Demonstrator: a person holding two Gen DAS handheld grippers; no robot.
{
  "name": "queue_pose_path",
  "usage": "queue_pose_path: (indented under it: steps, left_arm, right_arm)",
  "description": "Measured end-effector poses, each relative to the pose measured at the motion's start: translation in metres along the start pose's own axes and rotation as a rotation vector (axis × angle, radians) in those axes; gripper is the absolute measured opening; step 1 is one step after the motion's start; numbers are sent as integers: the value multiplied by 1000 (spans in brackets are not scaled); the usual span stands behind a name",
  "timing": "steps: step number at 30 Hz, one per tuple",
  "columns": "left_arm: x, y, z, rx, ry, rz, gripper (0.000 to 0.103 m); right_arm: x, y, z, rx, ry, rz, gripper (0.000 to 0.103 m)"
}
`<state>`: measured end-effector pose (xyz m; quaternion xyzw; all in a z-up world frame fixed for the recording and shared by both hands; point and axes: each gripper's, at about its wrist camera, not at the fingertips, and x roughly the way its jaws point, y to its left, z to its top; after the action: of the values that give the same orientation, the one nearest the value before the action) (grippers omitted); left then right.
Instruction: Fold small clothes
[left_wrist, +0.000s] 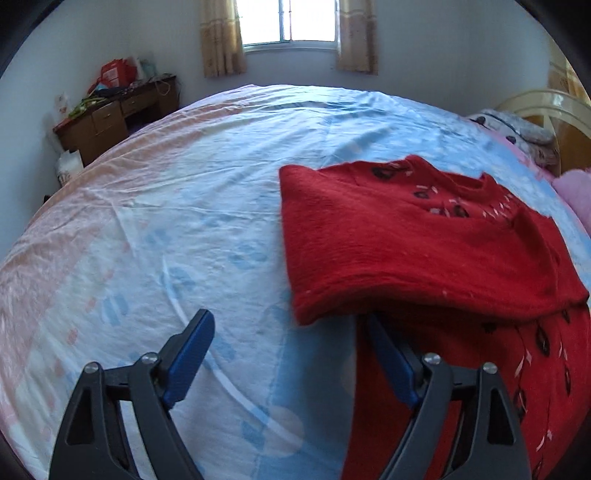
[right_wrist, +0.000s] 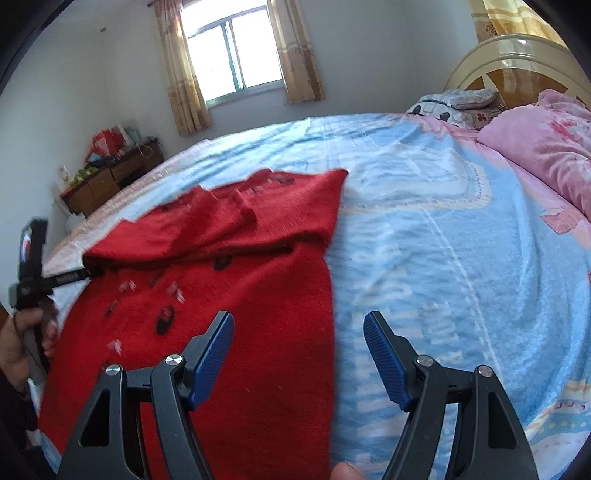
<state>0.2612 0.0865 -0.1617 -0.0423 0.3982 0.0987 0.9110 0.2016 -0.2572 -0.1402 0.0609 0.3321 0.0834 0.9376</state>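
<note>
A wide bed (left_wrist: 184, 206) filled most of both views, covered in a pale blue sheet with pink and white patterning. On it lay the red sweater (left_wrist: 424, 236), dotted with small dark and pale marks; its upper part was folded down over the lower body, leaving a thick doubled edge across the middle. Seen from your right wrist, the sweater (right_wrist: 229, 295) sat on the left half of the bed, with bare sheet to its right. A pink blanket (right_wrist: 543, 155) was bunched near the cream headboard (right_wrist: 491, 51), well apart from the sweater. Against the far wall stood a curtained window (right_wrist: 232, 62) and a cluttered wooden desk (left_wrist: 110, 118) in the corner. Your left gripper (left_wrist: 291, 332) had its jaws spread wide and released, the right-hand blue pad tucked under the folded edge of the sweater, the other over bare sheet. From the right wrist, that gripper's tip disappeared under the fold at the sweater's left side. Your right gripper (right_wrist: 299, 332) was likewise released, jaws wide, one pad above the red knit, the other above the sheet, holding nothing.
</note>
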Motion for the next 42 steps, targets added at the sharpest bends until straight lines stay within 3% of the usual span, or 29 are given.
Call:
queue_pose_path:
  steps: [5, 10, 13, 16, 18, 20, 21, 22, 24, 28, 35, 42]
  left_arm:
    - [5, -1, 2, -10, -2, 20, 94]
    - [9, 3, -1, -30, 2, 18, 98]
    - [9, 4, -2, -31, 4, 6, 100]
    - [11, 3, -2, -26, 12, 3, 102]
    - [12, 2, -2, -24, 17, 13, 103]
    - [12, 2, -2, -23, 16, 17, 103]
    - [12, 2, -2, -24, 15, 16, 103]
    - [12, 3, -2, -27, 15, 11, 103]
    - [13, 5, -3, -36, 17, 2, 103]
    - [13, 6, -3, -38, 18, 1, 103]
    - [14, 5, -3, -33, 26, 8, 103]
    - [14, 6, -3, -31, 27, 10, 103]
  right_arm:
    - [13, 8, 36, 34, 6, 55, 73]
    - [64, 24, 81, 33, 89, 90, 68]
    - [98, 31, 98, 59, 157, 135, 68]
    - [126, 44, 106, 30, 209, 125, 67]
    - [140, 52, 105, 3, 240, 114, 58]
    - [155, 61, 103, -47, 277, 88, 42]
    - [158, 65, 101, -79, 276, 65, 29]
    - [157, 69, 98, -105, 270, 59, 18]
    - [149, 74, 96, -128, 246, 74, 15]
    - [118, 75, 93, -189, 155, 19, 13]
    - [76, 40, 94, -103, 51, -35, 13]
    - [78, 5, 69, -42, 95, -63, 12]
